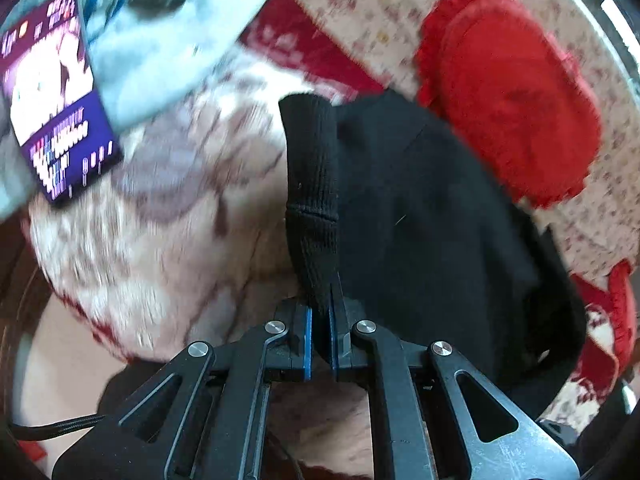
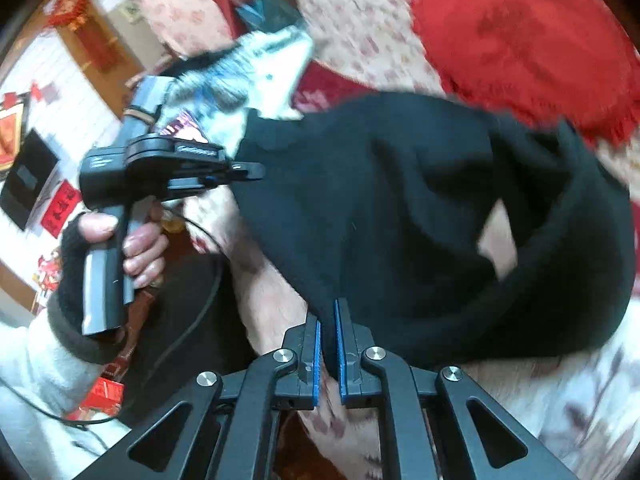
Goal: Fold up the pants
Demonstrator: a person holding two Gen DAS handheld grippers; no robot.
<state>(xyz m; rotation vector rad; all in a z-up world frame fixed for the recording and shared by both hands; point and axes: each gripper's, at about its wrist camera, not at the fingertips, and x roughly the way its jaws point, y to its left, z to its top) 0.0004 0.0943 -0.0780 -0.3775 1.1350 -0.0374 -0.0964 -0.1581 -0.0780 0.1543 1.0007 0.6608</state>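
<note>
Pants (image 1: 420, 208), black and bunched, lie across a pale floral bed cover (image 1: 160, 264) beside a red cushion (image 1: 516, 92). Left claw (image 1: 320, 320) is clamped on their ribbed cuff; right claw (image 2: 328, 344) is clamped on another edge.

Purple card (image 1: 60, 100) print, seemingly unreadable

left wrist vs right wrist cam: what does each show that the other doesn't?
Left wrist only: the ribbed cuff clamped in the left gripper, and a purple printed card.
Right wrist only: the person's left hand on its handle, and the right gripper shut on the pants' edge.
Both: black pants, red cushion, floral cover.
</note>
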